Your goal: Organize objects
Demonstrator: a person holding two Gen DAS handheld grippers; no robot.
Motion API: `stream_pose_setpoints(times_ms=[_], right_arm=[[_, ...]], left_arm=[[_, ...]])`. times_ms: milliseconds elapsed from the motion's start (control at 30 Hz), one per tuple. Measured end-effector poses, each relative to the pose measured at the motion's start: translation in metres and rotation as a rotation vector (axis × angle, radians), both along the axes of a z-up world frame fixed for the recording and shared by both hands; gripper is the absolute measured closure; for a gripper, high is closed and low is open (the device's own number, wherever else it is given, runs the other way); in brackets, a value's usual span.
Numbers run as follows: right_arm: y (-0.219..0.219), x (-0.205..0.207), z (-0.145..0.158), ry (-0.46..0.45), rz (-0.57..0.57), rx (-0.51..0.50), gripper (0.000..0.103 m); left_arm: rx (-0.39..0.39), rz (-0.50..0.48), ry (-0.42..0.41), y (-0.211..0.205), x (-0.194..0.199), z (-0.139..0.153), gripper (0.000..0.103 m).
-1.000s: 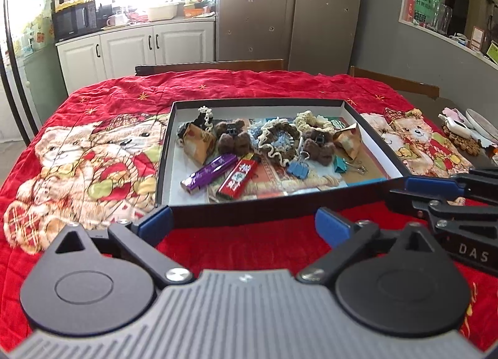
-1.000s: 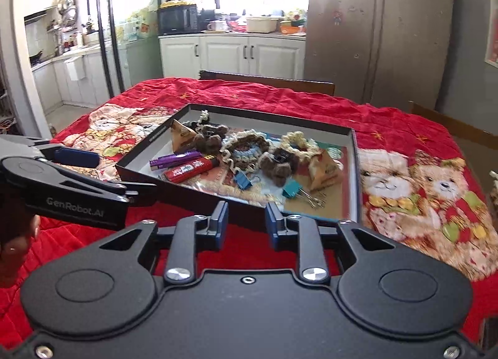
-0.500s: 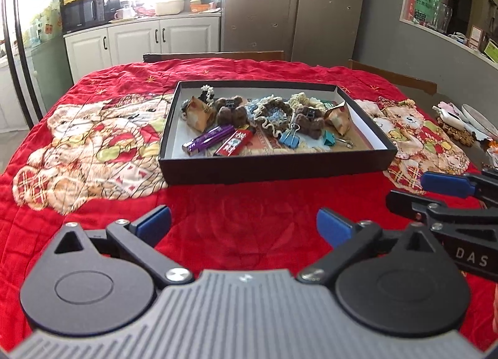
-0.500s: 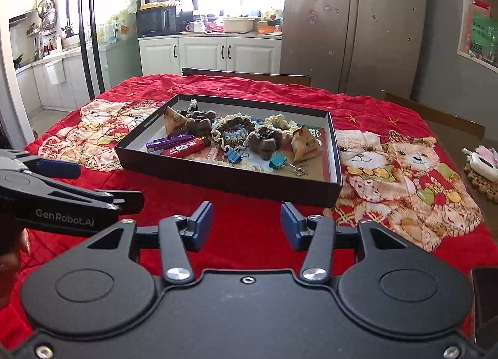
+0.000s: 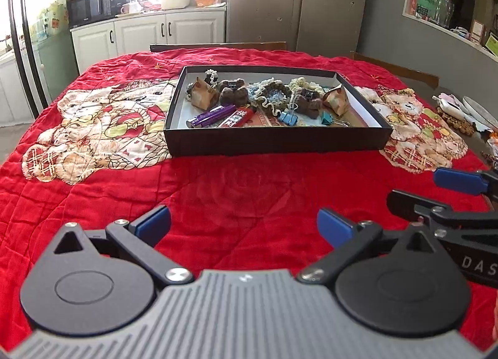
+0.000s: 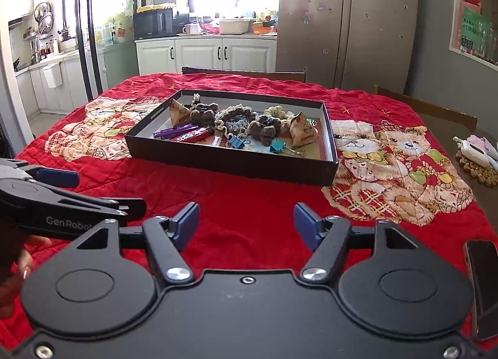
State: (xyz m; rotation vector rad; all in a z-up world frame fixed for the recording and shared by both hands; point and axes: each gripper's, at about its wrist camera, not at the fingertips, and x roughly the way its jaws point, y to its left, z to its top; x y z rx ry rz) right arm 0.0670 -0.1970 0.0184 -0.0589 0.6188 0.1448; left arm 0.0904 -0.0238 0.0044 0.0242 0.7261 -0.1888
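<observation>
A shallow black box [image 5: 274,142] [image 6: 230,162] sits on the red bear-print cloth ahead of both grippers. Inside lie a purple lighter [image 5: 211,115] [image 6: 176,131], a red lighter [image 5: 238,116] [image 6: 194,135], brown plush bears [image 5: 232,95] [image 6: 264,128], crocheted scrunchies [image 5: 272,96] [image 6: 235,116], blue binder clips [image 5: 288,117] [image 6: 236,142] and small paper cartons [image 5: 204,95] [image 6: 302,131]. My left gripper [image 5: 244,225] hangs open over bare cloth, well short of the box. My right gripper [image 6: 247,223] is beside it, its jaws opening with nothing between them.
A phone [image 6: 482,287] lies at the near right table edge. A woven coaster with a white item [image 6: 476,156] sits at the far right. Chair backs [image 6: 242,74] stand behind the table. A hand [image 6: 15,271] holds the left gripper.
Both grippers have drawn back from the box, which now looks smaller and farther. The right gripper's jaws have widened from nearly shut. The left stays open.
</observation>
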Motion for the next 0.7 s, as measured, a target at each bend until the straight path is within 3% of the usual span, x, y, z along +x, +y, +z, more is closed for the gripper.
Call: stream_pose_setpoints(times_ms=[700], right_arm=[[-0.004, -0.023, -0.001, -0.031, -0.023, 0.011, 0.027]], left_arm=[[0.024, 0.055, -0.050, 0.000, -0.028, -0.001, 0.000]])
